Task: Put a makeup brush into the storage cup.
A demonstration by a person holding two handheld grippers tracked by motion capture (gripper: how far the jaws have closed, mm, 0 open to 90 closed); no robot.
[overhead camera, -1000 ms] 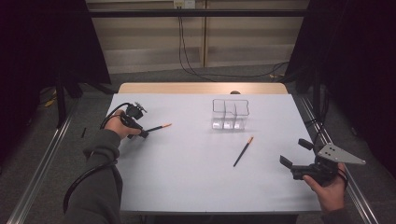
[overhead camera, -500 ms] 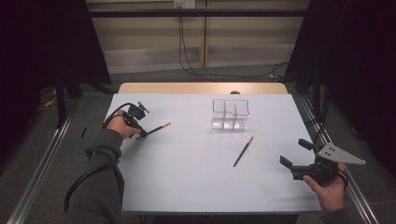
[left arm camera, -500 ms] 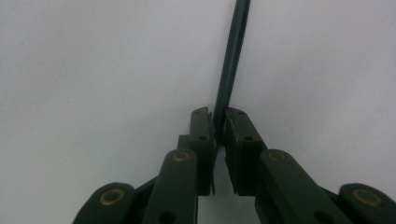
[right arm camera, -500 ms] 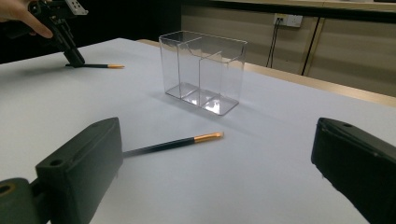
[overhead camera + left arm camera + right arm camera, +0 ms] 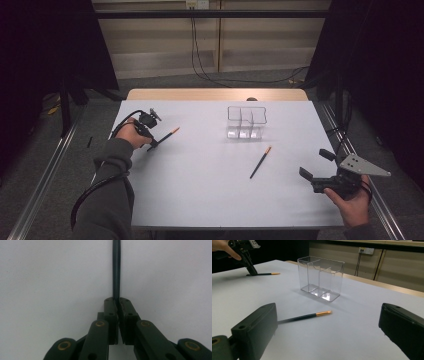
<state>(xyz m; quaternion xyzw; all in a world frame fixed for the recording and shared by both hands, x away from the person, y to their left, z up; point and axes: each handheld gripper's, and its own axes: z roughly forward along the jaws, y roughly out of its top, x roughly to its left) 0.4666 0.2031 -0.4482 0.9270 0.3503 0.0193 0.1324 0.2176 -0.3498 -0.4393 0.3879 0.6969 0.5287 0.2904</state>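
Right gripper (image 5: 316, 165) at the near right corner of the table (image 5: 200, 200), jaws wide apart, nothing between them. Ahead and to its left, second brush (image 5: 260, 162) flat on the white top, dark handle toward the near edge, gold tip toward the clear organiser (image 5: 246, 121), apart from it. Farther off at the left, left gripper (image 5: 151, 143) clamped on the handle end of the first brush (image 5: 166, 136), jaws having just been closing onto it. Long axis straight out from the jaws, gold tip aimed right toward the organiser, brush lying on the table. Left hand the nearer to it.
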